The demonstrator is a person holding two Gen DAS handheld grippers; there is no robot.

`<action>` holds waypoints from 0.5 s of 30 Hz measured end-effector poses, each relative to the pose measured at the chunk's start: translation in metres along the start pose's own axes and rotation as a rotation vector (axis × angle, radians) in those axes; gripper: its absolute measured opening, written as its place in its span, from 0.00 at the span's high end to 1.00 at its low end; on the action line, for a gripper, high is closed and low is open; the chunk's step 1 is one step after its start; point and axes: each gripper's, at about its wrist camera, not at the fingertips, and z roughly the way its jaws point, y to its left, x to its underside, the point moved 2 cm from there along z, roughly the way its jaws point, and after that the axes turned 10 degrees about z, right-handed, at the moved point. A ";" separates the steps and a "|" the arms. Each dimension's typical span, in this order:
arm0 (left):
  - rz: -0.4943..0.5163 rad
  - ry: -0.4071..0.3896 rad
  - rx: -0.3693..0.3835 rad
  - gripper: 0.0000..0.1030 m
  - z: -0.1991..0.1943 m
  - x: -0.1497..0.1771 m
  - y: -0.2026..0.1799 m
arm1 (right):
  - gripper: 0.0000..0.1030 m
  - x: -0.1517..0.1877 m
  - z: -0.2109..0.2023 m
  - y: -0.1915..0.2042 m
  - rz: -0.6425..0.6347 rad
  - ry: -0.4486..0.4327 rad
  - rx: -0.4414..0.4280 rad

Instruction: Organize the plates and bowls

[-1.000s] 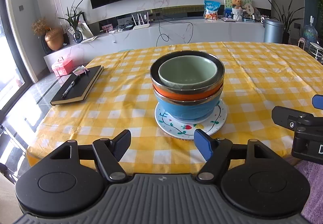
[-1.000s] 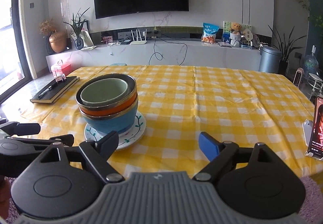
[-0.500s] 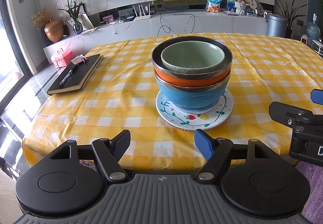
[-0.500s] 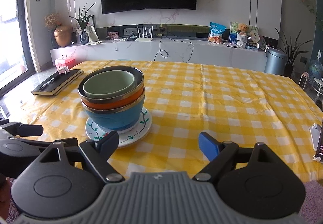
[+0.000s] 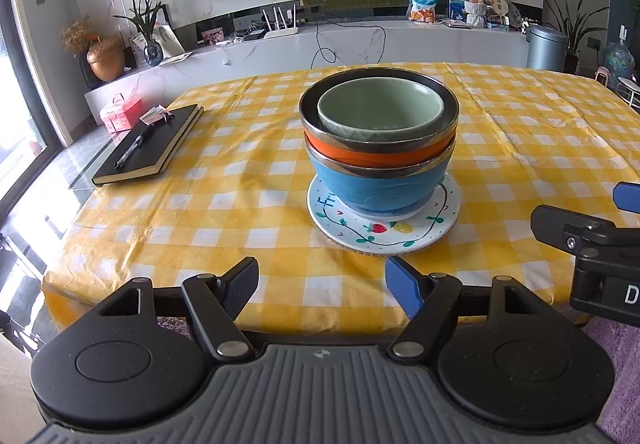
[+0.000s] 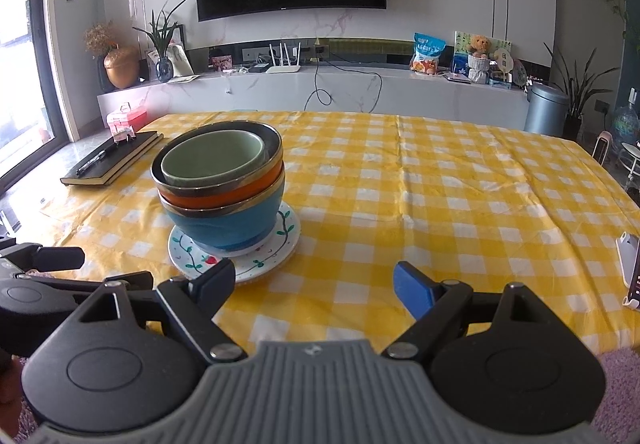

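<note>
Since a second ago both views have tipped a little: the bowl stack sits lower in each frame and more wall shows above it; nothing on the table has shifted. The table (image 5: 248,180), under a yellow checked cloth, carries one stack near its front-left part. A painted plate (image 5: 384,232) lies flat, a blue bowl (image 5: 376,186) stands upright on it, an orange bowl (image 5: 372,152) is nested in that, and a green bowl (image 5: 380,112) is nested on top. The stack leans slightly.

A black notebook (image 5: 148,146) with a pen (image 5: 130,152) on it lies to the left of the stack, well apart from it. A phone on a stand (image 6: 630,268) shows at the right table edge. Behind the table is a white console with a router, plants, a snack bag and a teddy bear, and a TV on the wall. Nothing stands between the grippers and the stack.

The left gripper (image 5: 322,288) hangs over the near table edge, directly in front of the plate, jaws spread and empty, touching nothing. The right gripper (image 6: 316,282) is beside it, to the right of the stack, jaws wide apart, also empty; its left finger overlaps the plate rim in view, but contact cannot be told.
</note>
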 end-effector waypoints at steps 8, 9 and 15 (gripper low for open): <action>-0.001 -0.002 -0.001 0.17 0.000 0.000 0.000 | 0.17 0.000 0.000 0.000 -0.001 0.000 0.000; -0.002 -0.002 -0.001 0.17 0.000 0.001 0.000 | 0.17 0.000 0.000 0.000 0.000 0.000 0.000; -0.001 -0.002 -0.001 0.17 0.000 0.000 0.000 | 0.17 0.000 0.001 0.000 0.001 0.006 0.002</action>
